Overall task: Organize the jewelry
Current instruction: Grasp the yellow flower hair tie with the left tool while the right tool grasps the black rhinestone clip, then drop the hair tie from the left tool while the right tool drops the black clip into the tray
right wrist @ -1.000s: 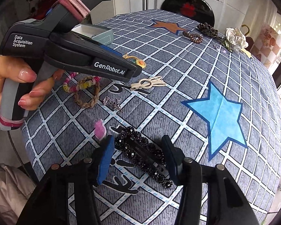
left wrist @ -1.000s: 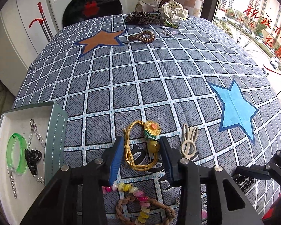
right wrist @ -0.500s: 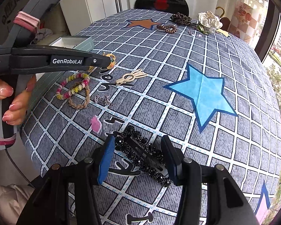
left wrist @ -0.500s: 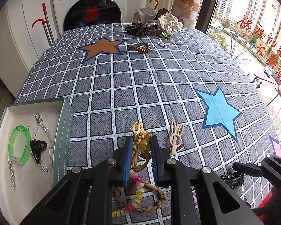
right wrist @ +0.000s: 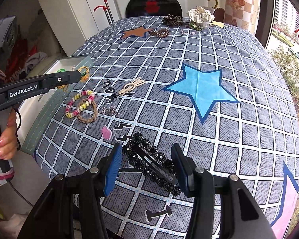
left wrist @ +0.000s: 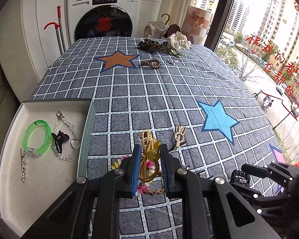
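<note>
Over the checked worktop (left wrist: 149, 91), a gold hair tie (left wrist: 148, 159) is pinched by the left tongs (left wrist: 149, 166) and could slip before the box (left wrist: 85, 139) at nine o'clock, while the right tongs (right wrist: 147, 165) are held wide around a black clip (right wrist: 151, 159).
</note>
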Demonstrator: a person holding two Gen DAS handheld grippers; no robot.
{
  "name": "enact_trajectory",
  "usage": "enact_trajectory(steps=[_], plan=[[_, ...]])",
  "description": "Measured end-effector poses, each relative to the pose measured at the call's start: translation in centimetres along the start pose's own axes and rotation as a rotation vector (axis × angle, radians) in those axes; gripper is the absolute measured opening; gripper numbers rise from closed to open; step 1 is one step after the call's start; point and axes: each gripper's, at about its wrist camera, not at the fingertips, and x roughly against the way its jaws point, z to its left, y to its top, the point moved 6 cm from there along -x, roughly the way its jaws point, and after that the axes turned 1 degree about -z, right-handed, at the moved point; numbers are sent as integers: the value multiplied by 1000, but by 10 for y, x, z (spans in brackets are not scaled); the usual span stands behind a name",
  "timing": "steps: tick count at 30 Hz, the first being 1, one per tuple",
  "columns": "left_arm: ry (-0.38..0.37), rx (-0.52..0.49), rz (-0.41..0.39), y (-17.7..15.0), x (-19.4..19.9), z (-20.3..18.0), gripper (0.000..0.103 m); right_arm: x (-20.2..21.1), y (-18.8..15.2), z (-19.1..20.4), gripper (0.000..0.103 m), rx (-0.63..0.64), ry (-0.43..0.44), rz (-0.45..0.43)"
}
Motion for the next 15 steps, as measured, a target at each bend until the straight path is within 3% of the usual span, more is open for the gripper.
enact_trajectory(steps=[7,15], plan=[[11,31,-40,-7,28,21,26,10,3,12,55,-4,16,-16],[40,82,-86,-18,56,61,26,13,22,52,54,36,63,-32]])
